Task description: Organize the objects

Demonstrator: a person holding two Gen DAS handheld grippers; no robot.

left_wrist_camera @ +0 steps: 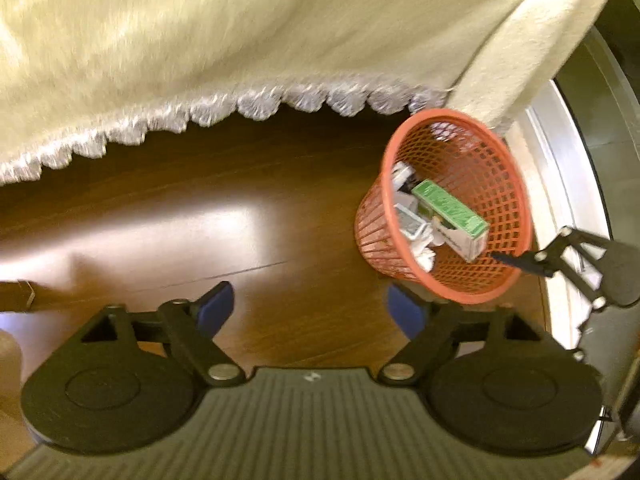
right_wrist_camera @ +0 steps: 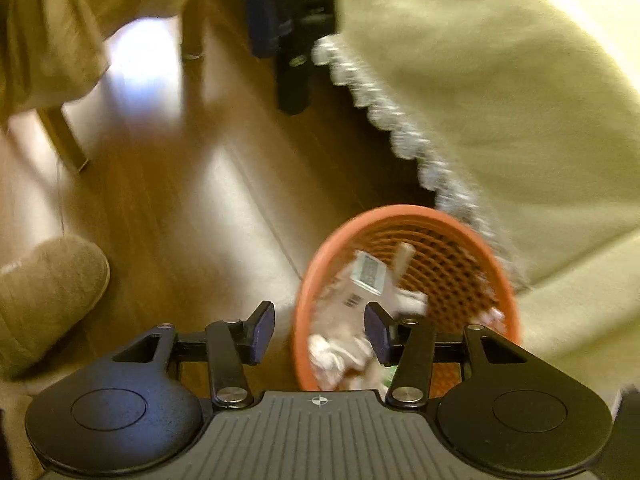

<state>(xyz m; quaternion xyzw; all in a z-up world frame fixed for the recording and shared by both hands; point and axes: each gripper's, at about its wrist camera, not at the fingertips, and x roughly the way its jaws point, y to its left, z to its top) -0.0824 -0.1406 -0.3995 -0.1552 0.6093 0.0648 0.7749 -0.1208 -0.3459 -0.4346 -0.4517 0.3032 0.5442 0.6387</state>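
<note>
Left gripper: blue pads spread wide, nothing between them; bare wooden floor beneath.

Right gripper: pads well apart, empty, poised over the near rim of the basket.

Orange mesh basket: stands on the floor at two o'clock from the left gripper, beside the lace-edged cream cloth. It holds a green-and-white carton, crumpled white paper and other small packets; the right wrist view is too blurred to tell them apart.

Slipper: at nine o'clock in the right wrist view, well apart from the basket.

Step in hand, judged: a drop into the basket looks finished, with both grippers empty.

Next move, judged: find the next loose item outside the basket; none shows clearly here, so the cameras need pointing elsewhere first.
</note>
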